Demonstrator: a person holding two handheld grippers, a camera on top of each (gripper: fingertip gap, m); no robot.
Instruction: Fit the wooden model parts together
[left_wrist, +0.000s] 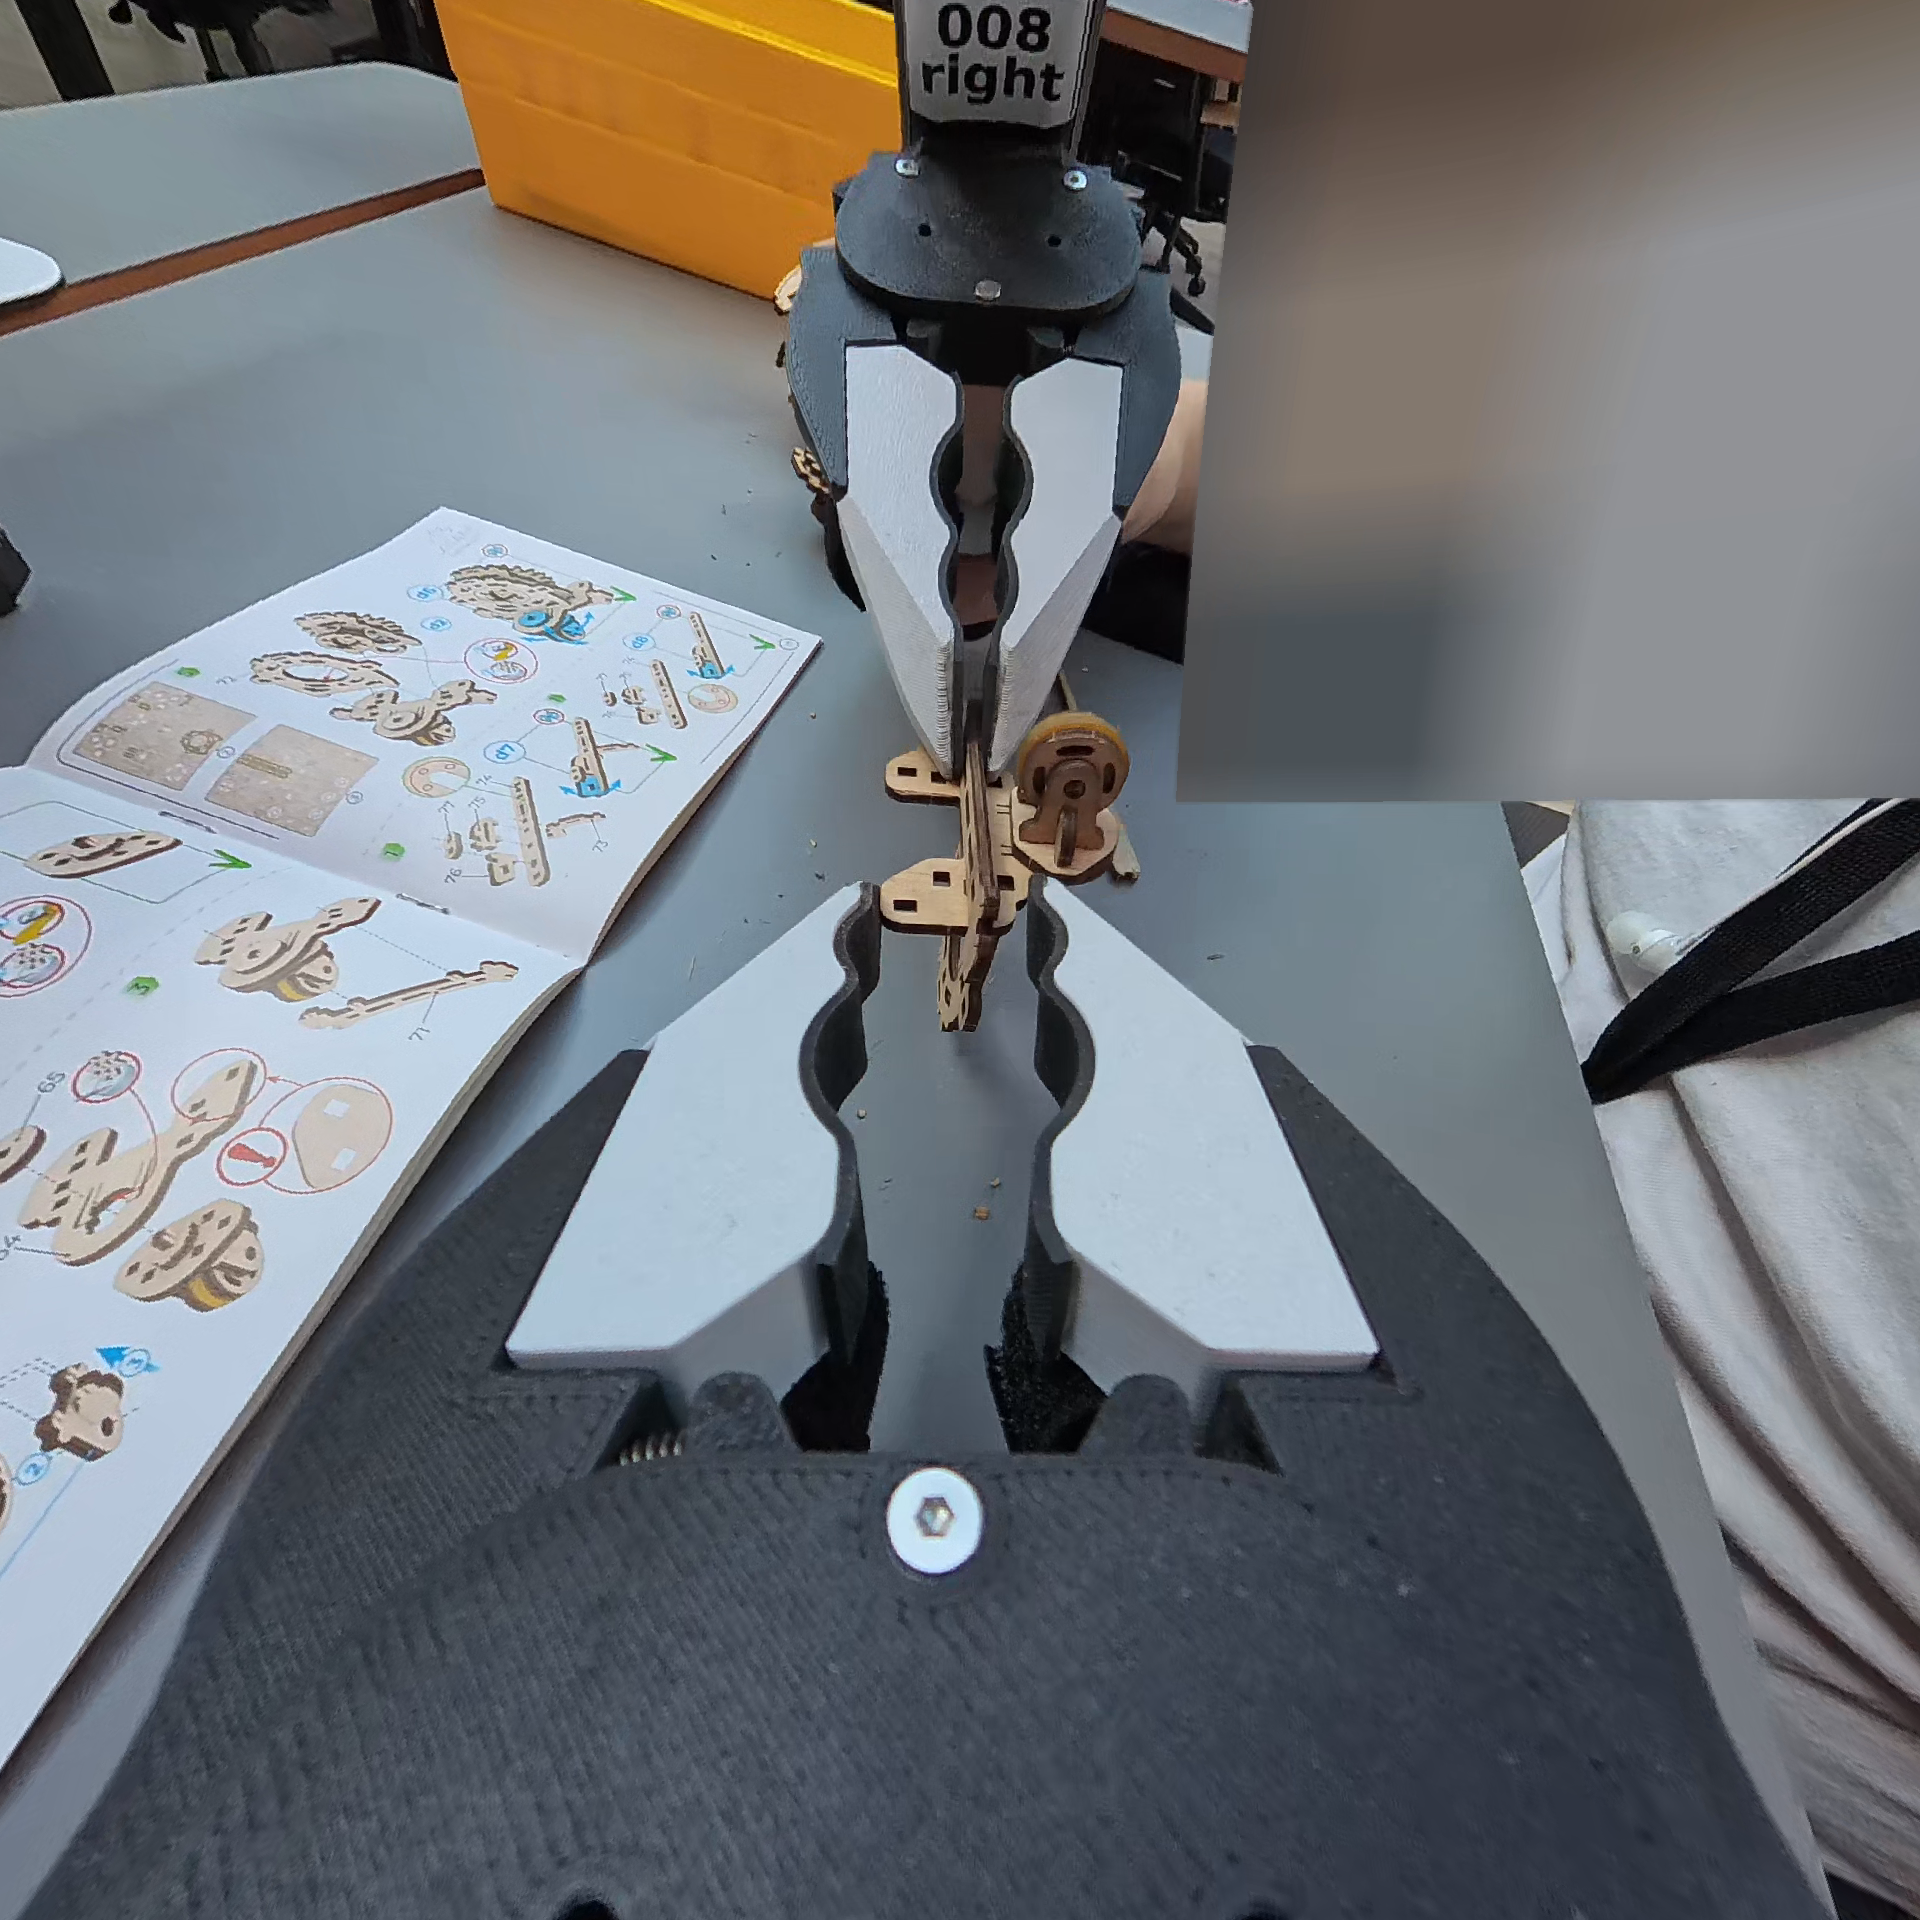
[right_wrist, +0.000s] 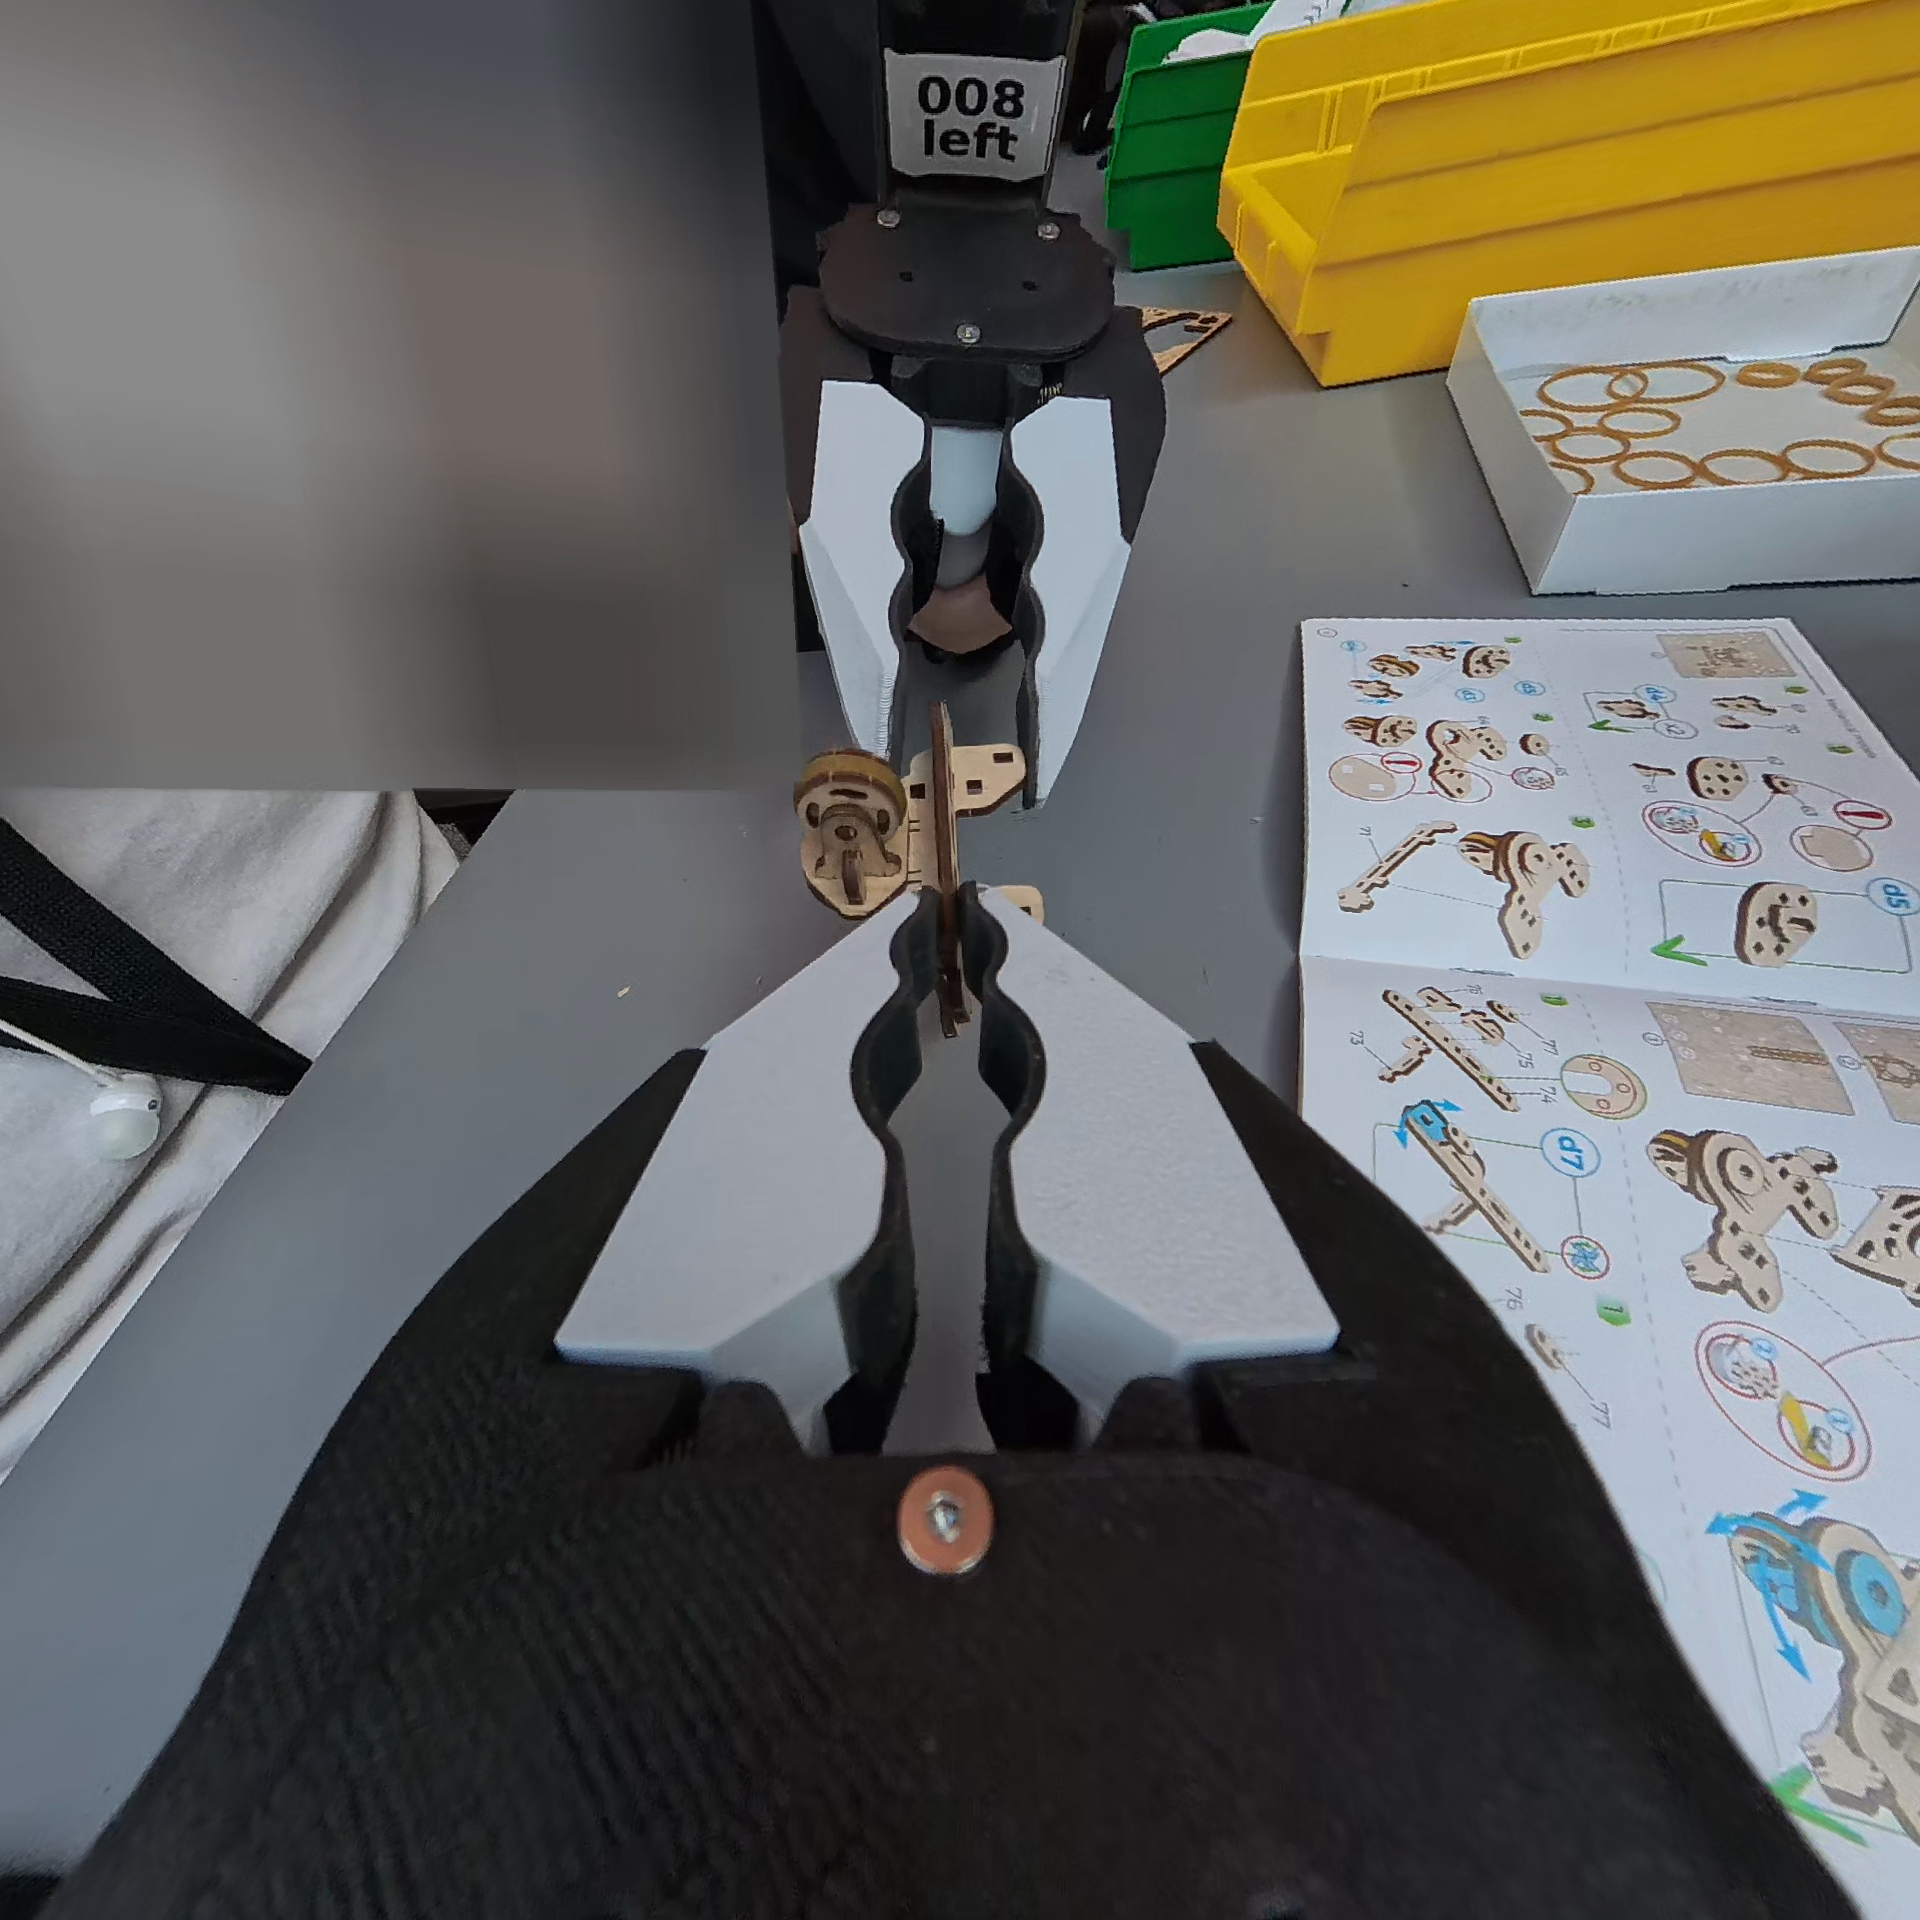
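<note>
A small wooden model sits low over the grey table. It is a flat base plate with tabs, a round wheel-like piece on one side, and a thin perforated strip standing on edge across the plate. My left gripper is shut on the base plate, its tips against the plate's two sides. My right gripper is shut on the upright strip. The two grippers face each other; the right one shows in the left wrist view, the left one in the right wrist view.
An open instruction booklet lies beside the grippers, also in the right wrist view. A yellow bin, a green bin and a white box of wooden rings stand behind. A person's white clothing with a black strap is at the table edge. The grippers are tip to tip, or close to it.
</note>
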